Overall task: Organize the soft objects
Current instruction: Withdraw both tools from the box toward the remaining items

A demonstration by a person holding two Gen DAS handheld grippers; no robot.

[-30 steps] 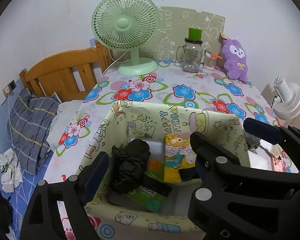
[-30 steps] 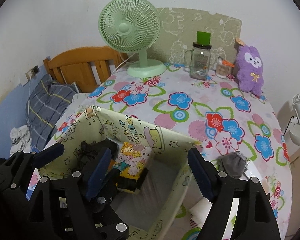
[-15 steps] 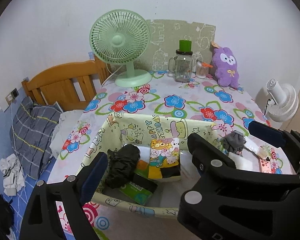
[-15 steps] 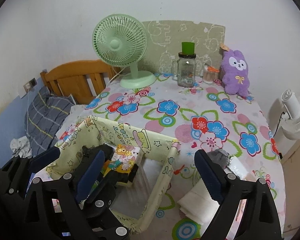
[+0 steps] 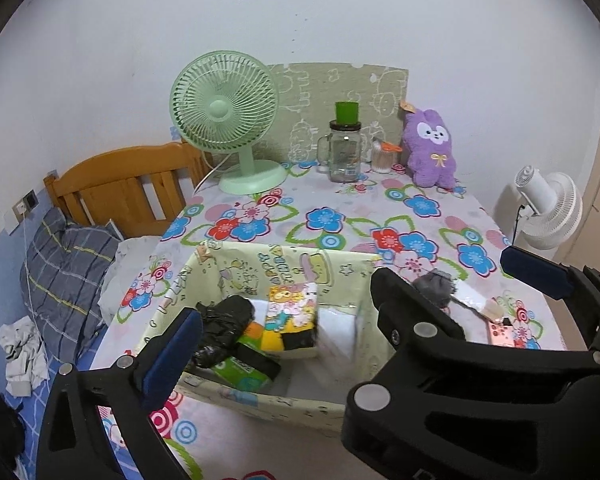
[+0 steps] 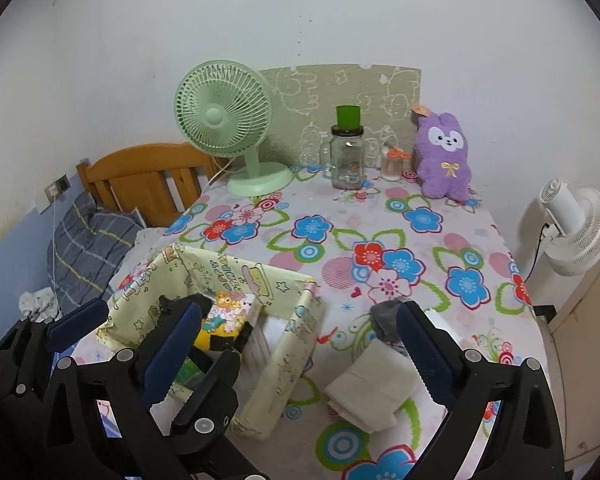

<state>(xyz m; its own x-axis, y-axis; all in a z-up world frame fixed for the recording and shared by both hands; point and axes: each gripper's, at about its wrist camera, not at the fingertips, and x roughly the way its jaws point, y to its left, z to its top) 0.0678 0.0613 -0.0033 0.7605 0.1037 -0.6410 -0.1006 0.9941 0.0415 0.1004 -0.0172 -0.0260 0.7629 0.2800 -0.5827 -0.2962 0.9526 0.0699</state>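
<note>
left gripper (image 5: 284,324) released, jaws just opened wider, nothing pinched between; hanging above the near edge of the bin (image 5: 204,390). right gripper (image 6: 300,344) likewise released, jaws just spread further, nothing clamped; poised over the table (image 6: 332,236) just right of the bin, above a folded white cloth (image 6: 370,384). inside the bin: black bundle (image 5: 220,330) at left, cartoon-print pack (image 5: 292,320) in the middle, green pack (image 5: 242,374) at the near side, white folded cloth (image 5: 338,330) at right. grey sock (image 5: 434,288) on the table right of the bin, near the white cloth. purple plush (image 5: 430,148) upright at the far edge, beside a jar (image 5: 344,152) and green fan (image 5: 224,112).
</note>
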